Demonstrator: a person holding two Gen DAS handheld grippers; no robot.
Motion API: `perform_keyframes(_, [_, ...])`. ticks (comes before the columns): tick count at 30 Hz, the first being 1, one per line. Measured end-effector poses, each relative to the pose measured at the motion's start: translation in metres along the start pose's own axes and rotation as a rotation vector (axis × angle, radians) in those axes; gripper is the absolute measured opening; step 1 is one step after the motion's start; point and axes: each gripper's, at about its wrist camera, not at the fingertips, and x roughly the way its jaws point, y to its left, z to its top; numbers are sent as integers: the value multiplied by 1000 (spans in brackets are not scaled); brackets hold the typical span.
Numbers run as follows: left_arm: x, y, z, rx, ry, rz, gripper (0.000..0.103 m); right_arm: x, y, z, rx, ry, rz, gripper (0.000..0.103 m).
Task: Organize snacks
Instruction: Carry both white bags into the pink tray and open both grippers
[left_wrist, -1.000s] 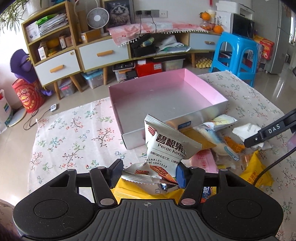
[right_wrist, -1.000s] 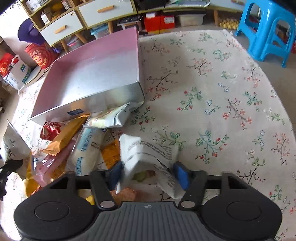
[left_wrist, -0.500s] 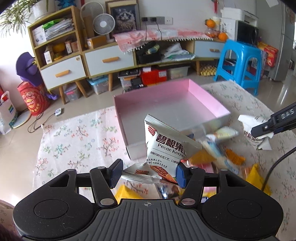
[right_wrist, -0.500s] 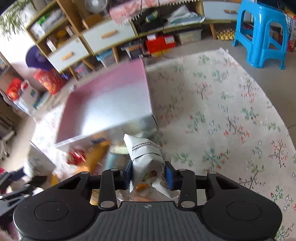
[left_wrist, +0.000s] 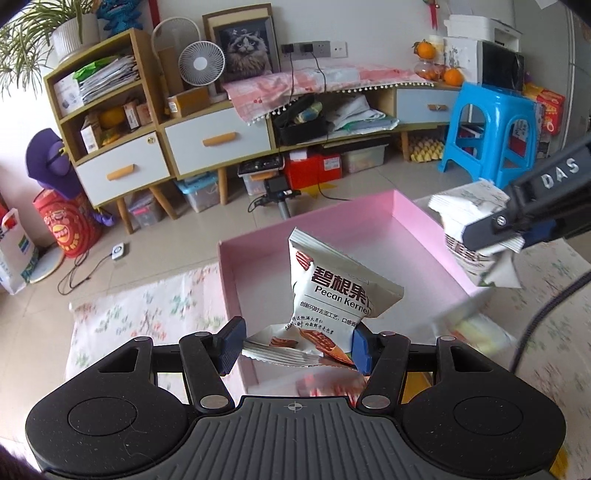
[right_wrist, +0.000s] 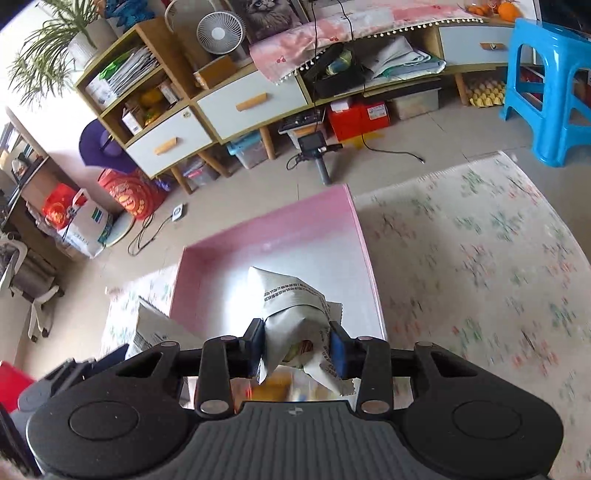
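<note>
We have both packets lifted above the pink box (left_wrist: 417, 218), the left gripper (left_wrist: 295, 345) pinching the pecan packet (left_wrist: 332, 291) and the right gripper (right_wrist: 297, 349) squeezing a white packet (right_wrist: 295, 306); next, probably, we lower and release them inside.

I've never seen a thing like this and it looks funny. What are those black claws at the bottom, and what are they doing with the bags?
Those are hand-held grabbers, not a robot. A person holds one in each hand, and each has a small camera looking out along its two jaws. So one picture is from the left grabber and one from the right.

The left gripper has its jaws shut on a white pecan kernel packet. The right gripper squeezes a white crumpled snack bag; from the left camera you can see that same bag held in the air.

Both are over a pink tray, which sits on a flowery tablecloth. More snacks lie blurred under the grabbers. I think the bags are going into the tray.
</note>
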Motion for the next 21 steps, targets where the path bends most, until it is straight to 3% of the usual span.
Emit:
perform_keyframes(11, [77, 19, 23, -78, 30, 55, 57, 62, 2, 34, -76, -23, 18, 29])
perform_keyframes(21, [107, 30, 26, -117, 50, 77, 60, 87, -4, 42, -84, -32, -7, 34])
